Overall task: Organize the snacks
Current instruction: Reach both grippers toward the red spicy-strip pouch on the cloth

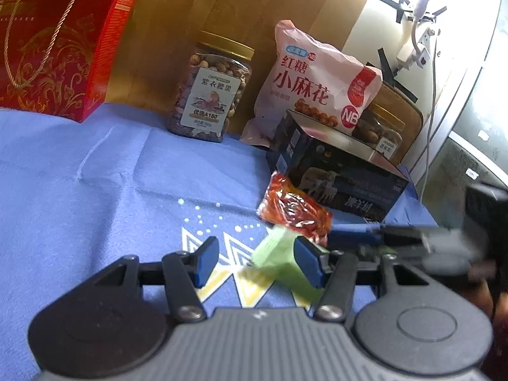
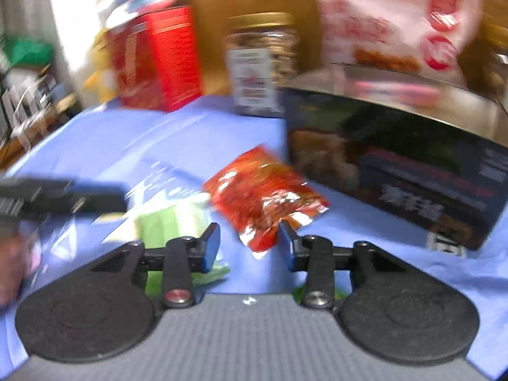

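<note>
Snacks line the back of the blue-clothed bench (image 1: 95, 165): a red gift box (image 1: 57, 47) at upper left, a gold-lidded nut jar (image 1: 211, 89) mid-frame, a pink bag (image 1: 317, 85) right of it, a dark box (image 1: 336, 171) in front. Just before that box lies a red foil packet (image 2: 263, 197), with a pale green packet (image 1: 279, 260) below it.

The left gripper (image 1: 255, 260) has its fingers parted; the green packet touches the right-hand pad, but a grip cannot be confirmed. The right gripper (image 2: 249, 241) brackets the red packet's lower corner – whether its fingers press the foil the blurred view does not show.

The step looks like picking up the red packet. Done well, the fingers would seat past the crimped edge and close squarely before lifting – foil slips.

The jar label reads 紫衣腰果 and A180; the bag, 红糖小麻花 and NB.
</note>
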A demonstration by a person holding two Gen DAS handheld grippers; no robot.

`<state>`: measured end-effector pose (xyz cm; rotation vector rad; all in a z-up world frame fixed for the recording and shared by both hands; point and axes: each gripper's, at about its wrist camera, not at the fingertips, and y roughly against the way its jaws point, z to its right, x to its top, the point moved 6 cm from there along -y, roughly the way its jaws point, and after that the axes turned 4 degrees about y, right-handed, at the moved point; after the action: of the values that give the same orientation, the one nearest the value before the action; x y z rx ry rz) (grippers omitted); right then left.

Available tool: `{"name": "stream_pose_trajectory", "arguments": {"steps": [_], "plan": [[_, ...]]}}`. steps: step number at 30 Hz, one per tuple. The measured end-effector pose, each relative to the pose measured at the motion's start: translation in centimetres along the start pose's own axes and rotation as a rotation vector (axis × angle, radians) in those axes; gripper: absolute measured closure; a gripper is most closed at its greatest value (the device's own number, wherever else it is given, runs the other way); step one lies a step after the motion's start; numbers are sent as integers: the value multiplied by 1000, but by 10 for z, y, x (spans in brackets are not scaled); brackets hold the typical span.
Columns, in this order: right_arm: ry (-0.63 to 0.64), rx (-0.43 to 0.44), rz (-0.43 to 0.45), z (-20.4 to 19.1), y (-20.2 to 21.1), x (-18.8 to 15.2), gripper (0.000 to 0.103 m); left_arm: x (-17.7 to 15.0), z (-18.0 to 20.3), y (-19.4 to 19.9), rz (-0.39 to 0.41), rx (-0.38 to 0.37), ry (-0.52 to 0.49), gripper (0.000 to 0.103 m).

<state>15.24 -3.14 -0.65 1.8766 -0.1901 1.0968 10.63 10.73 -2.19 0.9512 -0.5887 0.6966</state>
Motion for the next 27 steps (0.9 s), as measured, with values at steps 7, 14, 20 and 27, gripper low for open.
{"name": "stream_pose_trajectory", "arguments": {"steps": [7,14,20,27], "plan": [[54,67,28,-23,23,-1,61,2,-4,1,5,10,27,50],[-52,-60,87,30,28,20,43,1,-5,0,-1,5,34,48],[-7,-29,15,34,3,23,32,0,-3,-2,-11,-1,24,48],[31,40,-67,24,-20,22,34,0,-3,-4,-24,-14,19,48]]}}
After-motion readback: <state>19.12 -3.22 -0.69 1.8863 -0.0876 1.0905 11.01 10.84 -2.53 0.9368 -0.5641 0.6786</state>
